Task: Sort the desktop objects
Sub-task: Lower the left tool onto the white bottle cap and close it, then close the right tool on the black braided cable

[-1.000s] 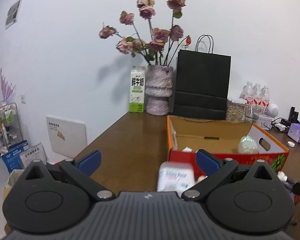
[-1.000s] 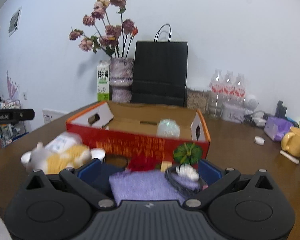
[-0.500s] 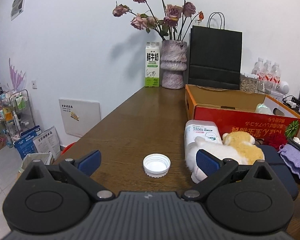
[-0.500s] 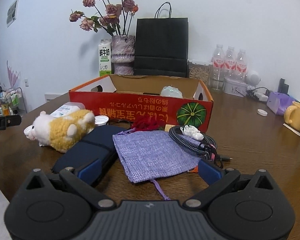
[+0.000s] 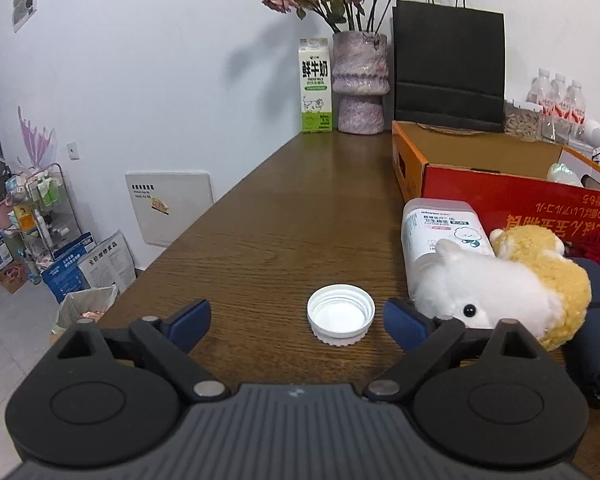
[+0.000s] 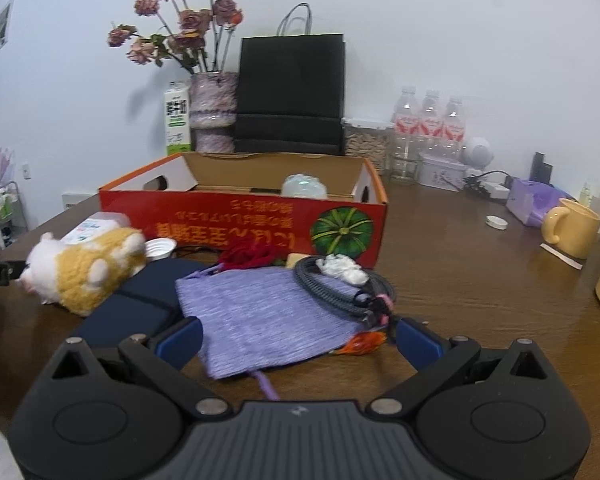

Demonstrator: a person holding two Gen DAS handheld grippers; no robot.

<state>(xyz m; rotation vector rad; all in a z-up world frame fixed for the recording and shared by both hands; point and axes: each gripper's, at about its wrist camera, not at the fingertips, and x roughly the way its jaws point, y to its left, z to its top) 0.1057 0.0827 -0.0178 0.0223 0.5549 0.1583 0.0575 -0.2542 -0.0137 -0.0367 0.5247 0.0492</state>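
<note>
- Brown wooden surface [image 5: 300, 200] is still carrying most of the clutter; sorting is looking barely begun.
- Red box [image 6: 260, 220] is sitting mid-surface, holding one pale item.
- Purple pouch [image 6: 260, 316] is lying flat between the spread right tongs [image 6: 298, 342], long axis slanting toward the box.
- White cap [image 5: 341, 314] is lying hollow-up near the left edge, between the closing left tongs [image 5: 296, 322], untouched.

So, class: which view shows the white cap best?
The left wrist view: the cap lies open side up, whole and sharp, between that gripper's fingers. The right wrist view shows only part of it, small and far, behind the plush toy.
</note>
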